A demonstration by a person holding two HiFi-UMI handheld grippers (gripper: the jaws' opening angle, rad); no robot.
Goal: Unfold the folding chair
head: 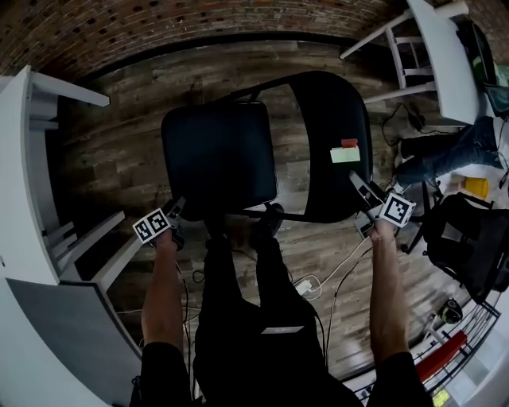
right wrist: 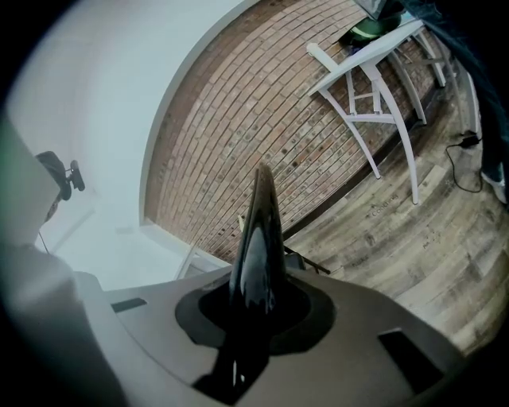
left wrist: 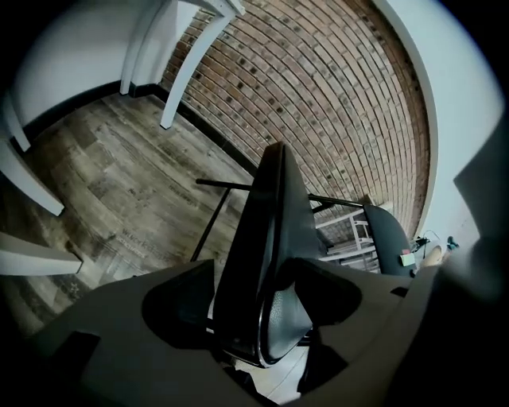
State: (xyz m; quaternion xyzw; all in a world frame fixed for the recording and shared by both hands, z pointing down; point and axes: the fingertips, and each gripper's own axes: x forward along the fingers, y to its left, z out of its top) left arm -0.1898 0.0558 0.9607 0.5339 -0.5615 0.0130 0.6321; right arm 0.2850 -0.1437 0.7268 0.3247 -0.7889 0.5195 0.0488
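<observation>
A black folding chair stands on the wood floor, its padded seat (head: 219, 155) at the middle left and its backrest (head: 330, 143) to the right with coloured stickers (head: 346, 153) on it. My left gripper (head: 176, 213) is at the seat's near left corner. In the left gripper view the seat (left wrist: 262, 238) stands edge-on between the wide-spread jaws of the left gripper (left wrist: 254, 310), which do not seem to press on it. My right gripper (head: 362, 191) is shut on the backrest's near edge, and the thin glossy backrest (right wrist: 258, 238) rises from the right gripper (right wrist: 250, 310).
A white table (head: 24, 199) stands close at the left and another white table (head: 433, 48) at the back right. A black bag (head: 469, 238), a person's jeans-clad leg (head: 453, 155) and floor cables (head: 318, 282) lie to the right. A brick wall (head: 159, 24) runs behind.
</observation>
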